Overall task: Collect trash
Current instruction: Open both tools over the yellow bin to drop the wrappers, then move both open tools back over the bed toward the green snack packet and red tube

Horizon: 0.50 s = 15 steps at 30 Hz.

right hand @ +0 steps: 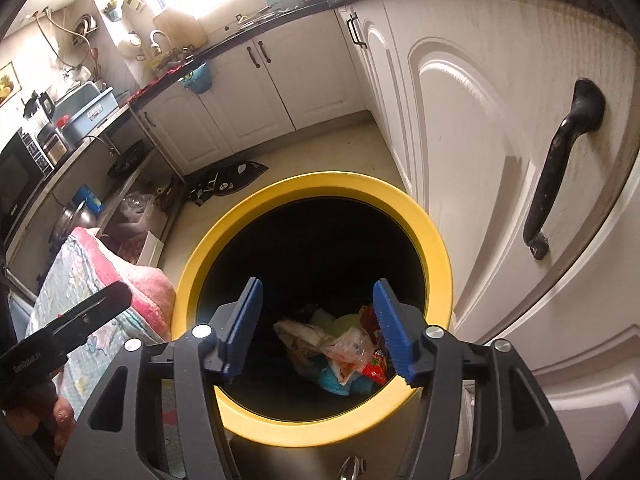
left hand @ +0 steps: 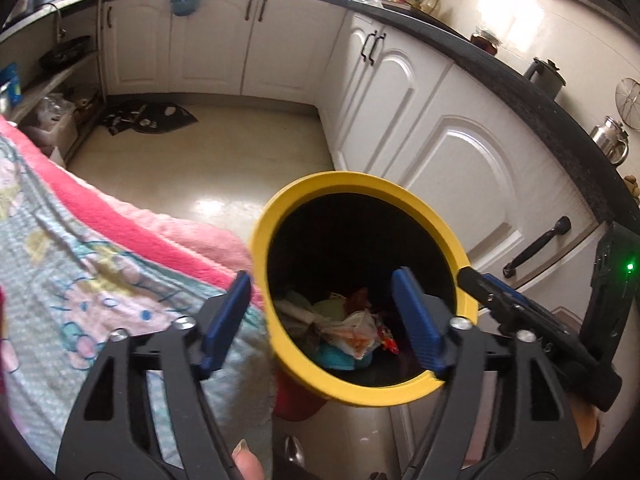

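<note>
A trash bin with a yellow rim [left hand: 280, 208] stands on the kitchen floor; it also shows in the right wrist view [right hand: 436, 240]. Crumpled wrappers and paper [left hand: 352, 332] lie at its dark bottom, also seen in the right wrist view [right hand: 344, 348]. My left gripper [left hand: 324, 316] is open and empty, held above the bin's left rim. My right gripper [right hand: 316, 320] is open and empty, held over the bin's mouth. The right gripper also shows in the left wrist view [left hand: 520, 308], at the bin's right rim. The left gripper shows in the right wrist view [right hand: 68, 328], at the left.
A pink and patterned blanket [left hand: 100, 248] lies left of the bin. White cabinet doors with black handles [right hand: 560, 160] stand close on the right. A dark mat [left hand: 148, 116] lies on the floor at the far cabinets. Shelves with pots [right hand: 72, 216] are at the left.
</note>
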### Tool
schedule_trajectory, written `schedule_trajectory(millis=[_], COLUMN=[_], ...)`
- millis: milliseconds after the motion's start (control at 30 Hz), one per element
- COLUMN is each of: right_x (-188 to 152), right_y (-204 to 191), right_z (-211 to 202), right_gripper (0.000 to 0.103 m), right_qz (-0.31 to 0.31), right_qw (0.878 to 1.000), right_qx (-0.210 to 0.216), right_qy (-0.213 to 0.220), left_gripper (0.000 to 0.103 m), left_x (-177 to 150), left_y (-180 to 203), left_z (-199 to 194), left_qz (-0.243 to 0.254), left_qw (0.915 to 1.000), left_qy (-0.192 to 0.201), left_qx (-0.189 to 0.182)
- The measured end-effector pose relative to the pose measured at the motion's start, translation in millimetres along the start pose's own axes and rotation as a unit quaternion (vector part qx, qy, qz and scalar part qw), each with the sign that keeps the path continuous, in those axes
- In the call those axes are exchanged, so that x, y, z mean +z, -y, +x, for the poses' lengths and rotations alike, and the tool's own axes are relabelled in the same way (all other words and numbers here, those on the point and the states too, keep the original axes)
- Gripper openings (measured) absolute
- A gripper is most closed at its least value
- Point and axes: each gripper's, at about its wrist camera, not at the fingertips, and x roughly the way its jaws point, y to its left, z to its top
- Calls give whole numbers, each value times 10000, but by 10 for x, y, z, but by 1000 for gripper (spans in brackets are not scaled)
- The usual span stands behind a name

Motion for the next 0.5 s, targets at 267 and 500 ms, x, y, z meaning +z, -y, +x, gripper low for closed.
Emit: schedule_trajectory(millis=[267,500], right_x=[36,40], right_y=[-174,-485], right_z=[-219,-435], right_gripper=[70,76], right_qz=[-153,-463], right_qw=[9994,9969], right_qx=[164,443], right_qy=[251,460], left_gripper=[92,92], left_x=[-63,-144], left_y=[-183,-385], left_z=[-429,-882], left_qz=[-69,-214], left_qw=[9986,9949], left_qy=[377,724], left_qx=[352,676])
